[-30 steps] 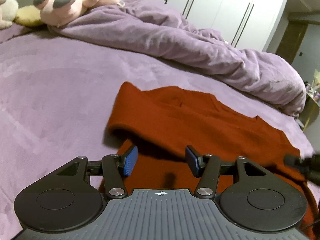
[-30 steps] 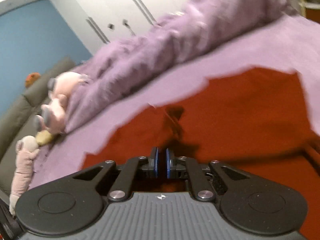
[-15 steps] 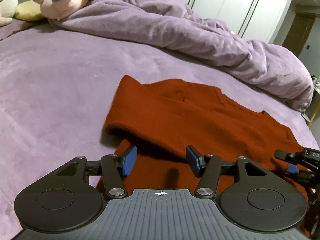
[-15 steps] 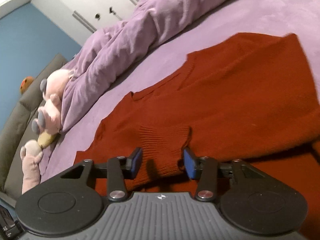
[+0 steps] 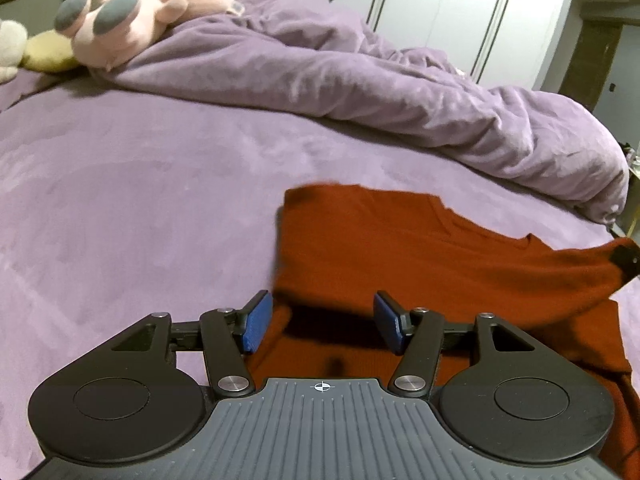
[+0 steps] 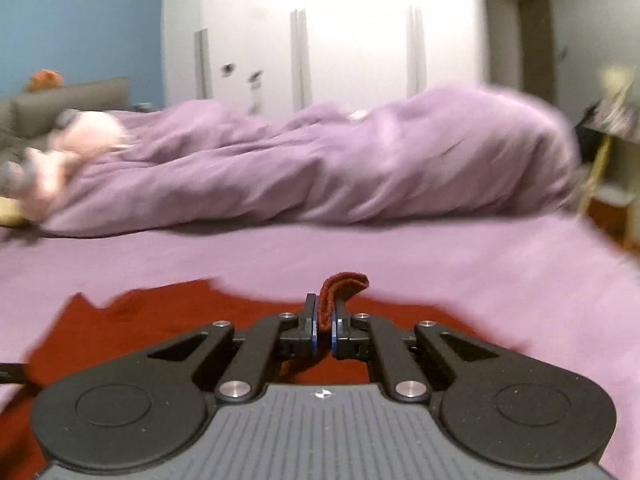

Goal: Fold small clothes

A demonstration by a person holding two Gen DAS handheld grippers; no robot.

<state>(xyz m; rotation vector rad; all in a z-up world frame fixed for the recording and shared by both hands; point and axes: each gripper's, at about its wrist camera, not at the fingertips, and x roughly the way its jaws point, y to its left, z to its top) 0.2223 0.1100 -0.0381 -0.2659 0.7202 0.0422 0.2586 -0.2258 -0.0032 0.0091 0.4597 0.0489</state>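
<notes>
A rust-red knitted sweater [image 5: 420, 248] lies on the purple bed, its left side folded over the body. My left gripper [image 5: 322, 324] is open and empty, low over the sweater's near left edge. My right gripper [image 6: 325, 330] is shut on the sweater's ribbed cuff [image 6: 346, 282], which sticks up between the blue pads. The rest of the sweater [image 6: 160, 316] spreads below and to the left in the right wrist view. In the left wrist view the right gripper's tip [image 5: 626, 258] shows at the far right, holding up a red sleeve.
A bunched purple duvet [image 5: 360, 88] runs across the back of the bed. Plush toys [image 5: 132, 16] lie at the far left. White wardrobe doors [image 6: 340, 40] stand behind. The bed's right edge and a side table [image 6: 612, 200] are at the right.
My right gripper has closed on the cuff and lifted it, swinging up to a level view. The left gripper stays open and has shifted slightly left along the sweater's edge.
</notes>
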